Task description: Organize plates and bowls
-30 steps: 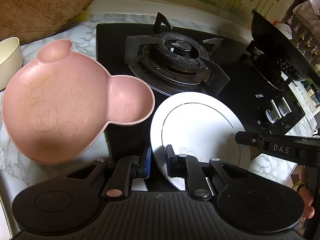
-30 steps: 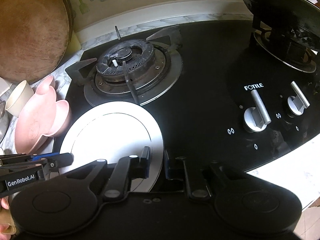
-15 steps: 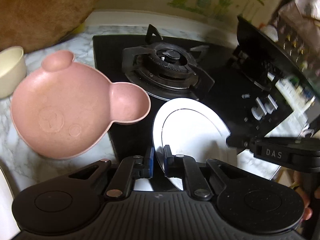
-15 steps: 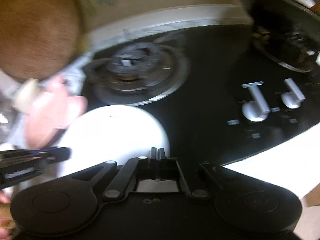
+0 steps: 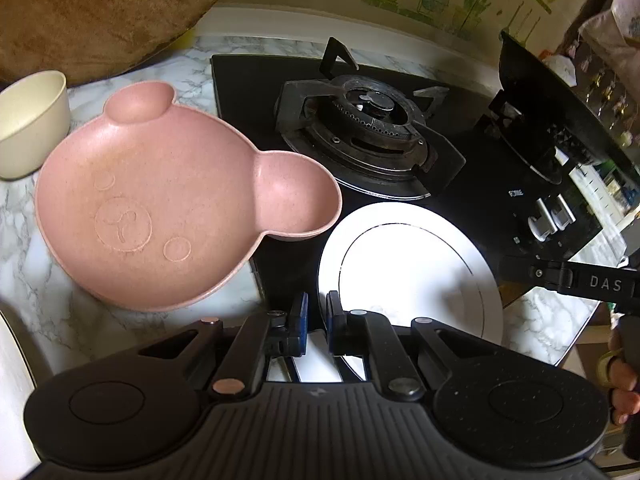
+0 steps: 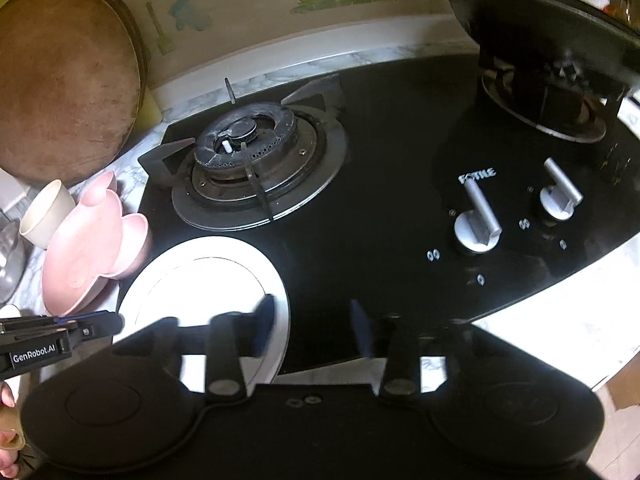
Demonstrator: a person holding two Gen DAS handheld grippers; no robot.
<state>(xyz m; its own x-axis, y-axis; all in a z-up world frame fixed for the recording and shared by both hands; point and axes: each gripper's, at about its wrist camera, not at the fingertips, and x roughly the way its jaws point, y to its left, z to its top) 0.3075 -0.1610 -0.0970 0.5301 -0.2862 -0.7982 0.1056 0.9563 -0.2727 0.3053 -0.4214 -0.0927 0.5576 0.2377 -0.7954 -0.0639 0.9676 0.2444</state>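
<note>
A white round plate point(image 5: 408, 276) lies flat on the black glass stove top, near its front left corner; it also shows in the right wrist view point(image 6: 208, 284). A pink bear-shaped bowl point(image 5: 160, 200) sits to its left on the marble counter, also seen in the right wrist view point(image 6: 92, 248). A cream cup point(image 5: 28, 120) stands further left. My left gripper point(image 5: 315, 320) is slightly open at the plate's near left rim, holding nothing. My right gripper point(image 6: 316, 328) is open wide at the plate's right edge, empty.
A gas burner point(image 5: 372, 120) with iron supports sits behind the plate. Two silver knobs point(image 6: 480, 220) are on the stove's right. A black wok point(image 6: 540, 28) sits on the right burner. A round brown board point(image 6: 60, 88) leans on the wall at left.
My right gripper shut half a second ago and has now opened wide. My left gripper narrowed, then opened slightly again. The plate and bowl have not moved.
</note>
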